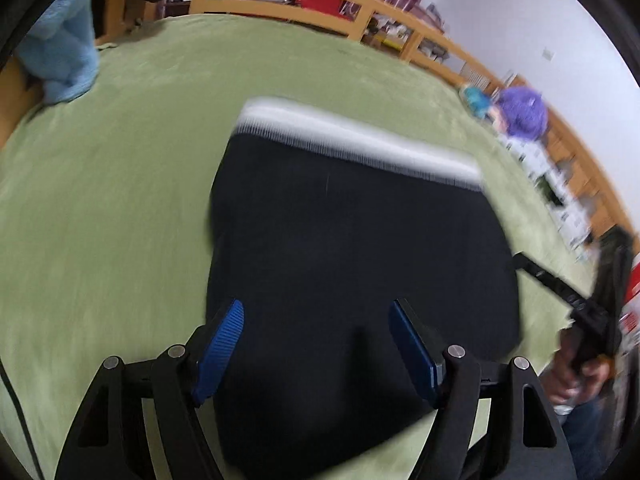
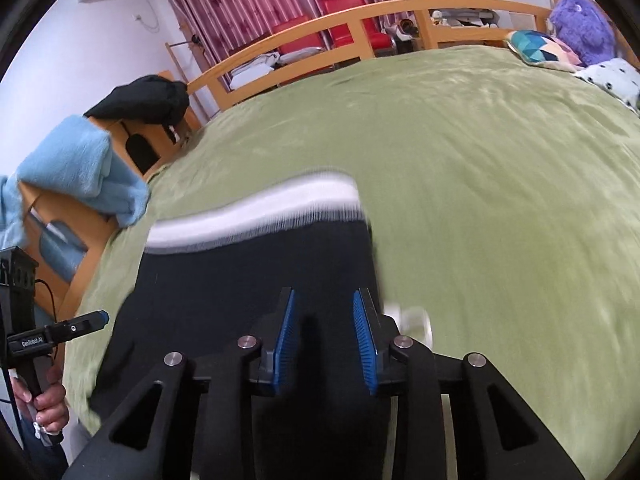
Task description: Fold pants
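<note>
Black pants [image 1: 352,240] with a white waistband [image 1: 360,140] lie folded on the green bed cover [image 1: 120,200]. My left gripper [image 1: 316,312] is open and empty, its blue pads above the near part of the pants. My right gripper [image 2: 324,300] is open and empty, its jaws partly apart over the pants [image 2: 256,272] near their right edge. The waistband [image 2: 256,208] is at the far end. The right gripper shows at the right edge of the left wrist view [image 1: 520,260]; the left gripper shows at the left of the right wrist view [image 2: 102,317]. Both views are motion-blurred.
A light blue blanket [image 2: 80,168] hangs over the wooden footboard at the left, with a black garment [image 2: 144,100] beyond it. A wooden rail [image 2: 360,16] runs along the far side. A purple plush toy [image 2: 584,28] and pillows [image 2: 540,48] sit at the far right.
</note>
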The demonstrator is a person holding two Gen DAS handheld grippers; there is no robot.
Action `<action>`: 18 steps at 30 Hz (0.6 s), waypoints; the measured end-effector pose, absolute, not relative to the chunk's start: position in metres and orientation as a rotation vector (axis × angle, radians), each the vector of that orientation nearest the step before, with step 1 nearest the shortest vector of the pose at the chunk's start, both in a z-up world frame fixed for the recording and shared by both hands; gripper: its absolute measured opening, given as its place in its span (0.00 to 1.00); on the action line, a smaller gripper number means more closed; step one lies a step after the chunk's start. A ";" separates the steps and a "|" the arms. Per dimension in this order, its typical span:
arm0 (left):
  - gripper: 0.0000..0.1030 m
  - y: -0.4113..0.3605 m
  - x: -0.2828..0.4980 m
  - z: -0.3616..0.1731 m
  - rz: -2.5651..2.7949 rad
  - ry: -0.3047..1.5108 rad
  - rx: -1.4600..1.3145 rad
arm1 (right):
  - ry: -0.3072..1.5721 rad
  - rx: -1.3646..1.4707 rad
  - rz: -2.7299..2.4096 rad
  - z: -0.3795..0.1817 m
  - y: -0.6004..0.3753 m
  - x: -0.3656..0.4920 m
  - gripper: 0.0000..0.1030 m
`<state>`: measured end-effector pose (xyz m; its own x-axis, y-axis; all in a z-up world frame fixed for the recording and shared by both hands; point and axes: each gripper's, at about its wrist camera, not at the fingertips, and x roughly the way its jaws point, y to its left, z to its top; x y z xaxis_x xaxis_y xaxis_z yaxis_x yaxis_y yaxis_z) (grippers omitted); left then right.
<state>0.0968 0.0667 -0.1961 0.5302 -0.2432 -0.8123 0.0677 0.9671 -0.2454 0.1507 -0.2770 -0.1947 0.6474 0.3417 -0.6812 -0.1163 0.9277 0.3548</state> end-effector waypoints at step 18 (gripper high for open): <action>0.76 0.025 0.029 -0.104 -0.086 0.828 -0.094 | 0.712 0.187 0.163 -0.123 -0.269 0.049 0.56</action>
<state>0.0286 0.0245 -0.1039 0.6729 -0.1133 -0.7310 0.0401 0.9923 -0.1170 0.0491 -0.2695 -0.1229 0.7457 0.2116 -0.6318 -0.0847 0.9707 0.2250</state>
